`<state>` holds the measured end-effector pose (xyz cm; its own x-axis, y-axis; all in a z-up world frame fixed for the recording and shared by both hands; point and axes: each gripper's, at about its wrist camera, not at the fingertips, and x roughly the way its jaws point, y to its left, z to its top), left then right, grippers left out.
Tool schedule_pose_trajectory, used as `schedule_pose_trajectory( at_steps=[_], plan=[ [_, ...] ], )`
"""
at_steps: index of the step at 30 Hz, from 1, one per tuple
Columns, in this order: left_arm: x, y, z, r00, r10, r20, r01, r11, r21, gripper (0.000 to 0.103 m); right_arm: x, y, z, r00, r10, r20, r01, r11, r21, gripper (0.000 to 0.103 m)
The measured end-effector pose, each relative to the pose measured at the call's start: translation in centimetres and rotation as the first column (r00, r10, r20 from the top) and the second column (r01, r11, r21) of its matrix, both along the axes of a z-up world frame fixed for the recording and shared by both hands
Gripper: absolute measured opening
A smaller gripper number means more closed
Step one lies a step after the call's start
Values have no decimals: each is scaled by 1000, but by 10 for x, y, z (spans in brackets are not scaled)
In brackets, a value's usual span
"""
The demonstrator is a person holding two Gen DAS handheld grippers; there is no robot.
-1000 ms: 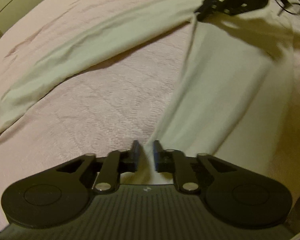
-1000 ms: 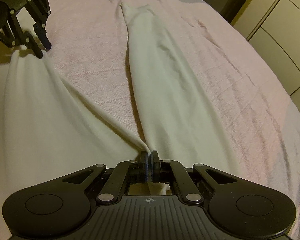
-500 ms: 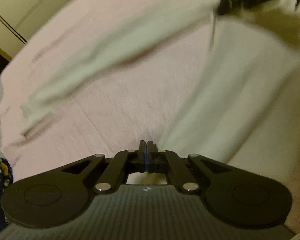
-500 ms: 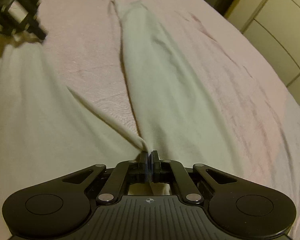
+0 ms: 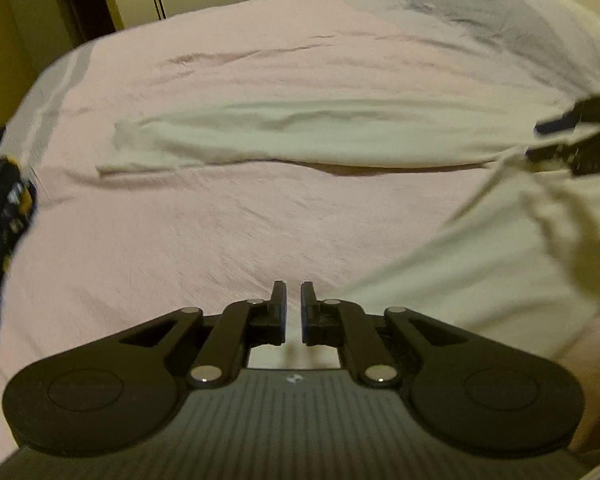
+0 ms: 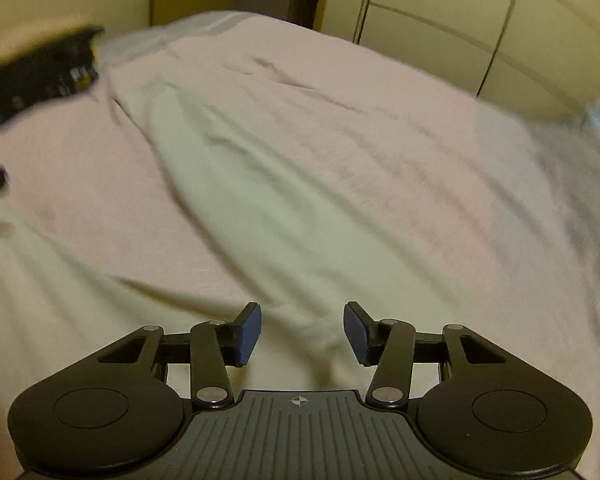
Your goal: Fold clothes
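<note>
Both tools let go since a sec ago. Big pink bed [image 5: 228,224] holds the pale clothes [image 6: 260,216], spread flat w/ one long part stretched across. Right tool [image 6: 302,334] is spread wide, just over the cloth. Left tool [image 5: 293,306] has a small gap, holding nothing. Dark stuff [image 5: 0,216] sits at bed edge.

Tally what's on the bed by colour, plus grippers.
White clothes: 1
Dark patterned clothes: 1
Pink bedspread: 1
Grippers: 2, left gripper and right gripper, both open
Total: 5
</note>
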<state>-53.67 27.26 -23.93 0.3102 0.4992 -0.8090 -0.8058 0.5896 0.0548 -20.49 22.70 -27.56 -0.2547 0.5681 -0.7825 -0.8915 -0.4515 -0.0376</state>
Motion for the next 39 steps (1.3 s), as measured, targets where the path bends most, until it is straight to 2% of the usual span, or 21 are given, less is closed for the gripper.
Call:
schedule_pose_trajectory(
  at_steps=[2,5,7,9,12,14,16,18,19,21,23,24,25,26,27,29,31,34,36,38,39],
  plan=[
    [4,-14,-4,999,-7,37,9,998,-55,4,-2,-13,2,997,-4,-83,-1,998,-58,49],
    [14,-35,-22,1000,-6,29,9,994,-111,4,-5,-32,3,981,-15,-192,-12,990,-141,49],
    [16,-50,-36,1000,12,7,-11,989,-148,4,-12,-36,-8,983,-11,-186,-23,984,-178,48],
    [13,-64,-47,999,38,-18,-41,980,-196,3,-14,-38,-20,993,-59,-104,35,976,-215,47],
    [4,-80,-45,998,51,-37,-58,975,-214,3,-15,-54,-16,997,-69,-45,57,974,-217,47],
    [-8,-81,-37,993,111,-28,-115,970,-215,4,-22,-67,-6,998,-55,-27,49,981,-189,47],
    [-28,-74,-31,970,242,6,-234,943,-235,6,-31,-81,6,999,-3,-55,-6,988,-155,47],
    [-52,-65,-28,913,404,51,-376,884,-278,19,-45,-94,13,992,84,-99,-98,984,-146,47],
    [-67,-61,-30,860,503,83,-455,831,-320,21,-54,-101,16,984,136,-114,-152,978,-142,47],
    [-97,-53,-36,724,677,136,-581,704,-410,23,-74,-115,13,962,262,-76,-270,956,-119,47],
    [-118,-48,-45,584,790,184,-642,589,-491,22,-91,-129,4,934,357,12,-355,931,-88,47],
    [-122,-47,-48,550,812,196,-650,563,-510,20,-95,-134,-1,925,377,55,-372,925,-72,46],
    [-124,-46,-52,531,824,201,-656,549,-519,12,-99,-138,-7,914,394,99,-391,919,-56,28],
    [-122,-46,-52,536,820,201,-657,555,-511,0,-103,-142,-12,901,411,142,-409,912,-41,10],
    [-118,-48,-49,572,797,195,-652,586,-481,0,-105,-145,-16,889,424,173,-425,905,-31,0],
    [-108,-53,-44,640,748,178,-637,645,-422,0,-102,-146,-18,878,442,184,-445,895,-23,0],
    [-104,-59,-46,696,706,128,-624,683,-379,0,-101,-148,-20,869,460,181,-460,887,-46,0],
    [-104,-63,-52,728,683,62,-621,696,-361,0,-102,-142,-24,865,473,167,-458,881,-121,0],
    [-100,-61,-41,769,639,28,-601,736,-311,0,-103,-133,-21,874,462,153,-442,885,-148,0],
    [-96,-60,-28,805,593,9,-570,776,-270,0,-97,-120,-8,916,395,71,-381,911,-156,1],
    [-93,-60,-21,817,576,38,-546,793,-271,0,-93,-115,-1,937,348,19,-342,927,-155,1]
  ],
)
